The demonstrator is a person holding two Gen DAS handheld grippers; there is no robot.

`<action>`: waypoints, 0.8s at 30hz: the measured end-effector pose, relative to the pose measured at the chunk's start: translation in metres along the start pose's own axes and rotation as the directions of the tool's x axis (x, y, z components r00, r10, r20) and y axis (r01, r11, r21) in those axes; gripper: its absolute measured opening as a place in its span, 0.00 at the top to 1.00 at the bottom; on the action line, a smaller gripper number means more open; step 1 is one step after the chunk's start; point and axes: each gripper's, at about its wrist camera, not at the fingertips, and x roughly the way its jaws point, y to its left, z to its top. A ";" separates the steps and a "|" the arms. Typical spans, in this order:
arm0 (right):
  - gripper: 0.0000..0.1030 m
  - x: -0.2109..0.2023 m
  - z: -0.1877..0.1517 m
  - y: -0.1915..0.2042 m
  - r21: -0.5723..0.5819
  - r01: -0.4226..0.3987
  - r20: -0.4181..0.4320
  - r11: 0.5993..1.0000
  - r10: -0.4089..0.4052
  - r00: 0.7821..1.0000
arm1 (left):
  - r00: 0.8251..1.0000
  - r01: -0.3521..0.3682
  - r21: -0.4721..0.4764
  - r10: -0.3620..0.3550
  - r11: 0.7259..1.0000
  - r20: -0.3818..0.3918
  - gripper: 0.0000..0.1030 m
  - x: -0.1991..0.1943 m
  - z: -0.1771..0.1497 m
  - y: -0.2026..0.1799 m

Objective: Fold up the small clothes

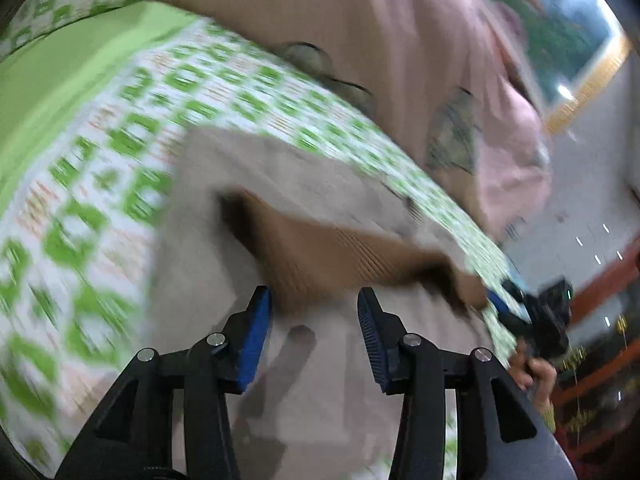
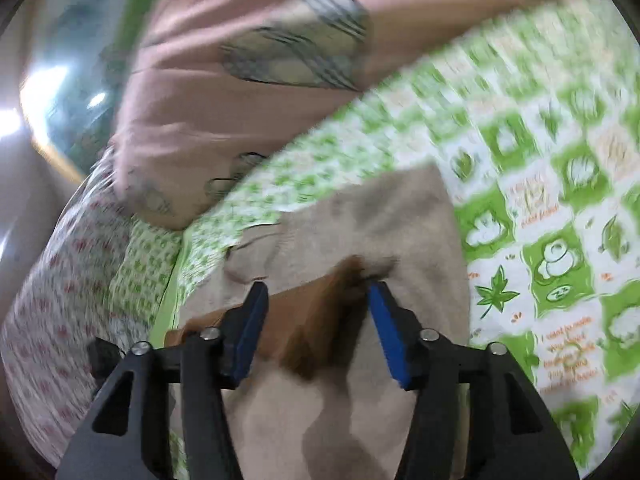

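A small beige garment [image 1: 248, 208] with a brown ribbed band [image 1: 332, 256] lies on a green-and-white patterned bedsheet [image 1: 92, 184]. My left gripper [image 1: 315, 312] is open just above the garment, its blue pads on either side of the brown band's near edge. My right gripper [image 2: 318, 300] is open too, over the same beige garment [image 2: 384, 216], with the brown band [image 2: 304, 312] between its pads. The right gripper also shows in the left wrist view [image 1: 532, 312] at the garment's right end. Both views are motion-blurred.
A large pink blanket with grey leaf prints [image 1: 400, 40] is heaped at the back of the bed; it also shows in the right wrist view [image 2: 224, 92]. A red-patterned white cloth [image 2: 60, 288] hangs at the left. The bed's edge [image 1: 484, 240] drops off to the floor at right.
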 end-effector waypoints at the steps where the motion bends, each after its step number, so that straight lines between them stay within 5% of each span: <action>1: 0.45 -0.004 -0.005 0.011 -0.048 -0.026 -0.014 0.998 0.026 1.000 | 1.000 0.019 0.023 -0.018 1.000 -0.019 0.57 0.003 -0.008 -0.011; 5: 0.45 0.016 -0.037 0.066 -0.253 -0.140 -0.221 0.957 0.084 0.972 | 0.987 0.091 0.110 -0.074 0.990 -0.144 0.55 0.036 -0.025 -0.052; 9: 0.45 0.058 -0.056 0.096 -0.371 -0.211 -0.389 0.904 0.054 0.919 | 0.968 0.031 0.256 0.034 0.966 -0.247 0.54 0.077 -0.024 -0.076; 13: 0.47 0.104 -0.038 0.081 -0.420 -0.077 -0.460 0.904 -0.138 0.877 | 0.952 0.046 0.244 0.031 0.969 -0.305 0.63 0.099 0.002 -0.061; 16: 0.48 0.115 -0.003 0.064 -0.421 0.067 -0.360 0.905 -0.234 0.903 | 0.968 -0.016 0.249 0.078 0.968 -0.240 0.61 0.102 0.034 -0.046; 18: 0.49 0.111 0.029 0.044 -0.365 0.191 -0.248 0.911 -0.293 0.923 | 0.964 -0.202 0.270 0.239 0.942 -0.112 0.60 0.100 0.059 -0.031; 19: 0.49 0.106 0.041 0.035 -0.316 0.217 -0.204 0.924 -0.290 0.935 | 0.964 -0.225 0.238 0.251 0.945 -0.086 0.61 0.099 0.071 -0.016; 21: 0.49 0.087 0.061 0.012 -0.191 0.284 -0.080 0.940 -0.303 0.950 | 0.979 -0.189 0.132 0.198 0.973 -0.053 0.64 0.091 0.083 0.011; 24: 0.49 0.062 0.065 -0.014 -0.053 0.280 0.002 0.958 -0.281 0.960 | 0.993 -0.114 -0.023 0.115 0.993 0.033 0.64 0.072 0.083 0.046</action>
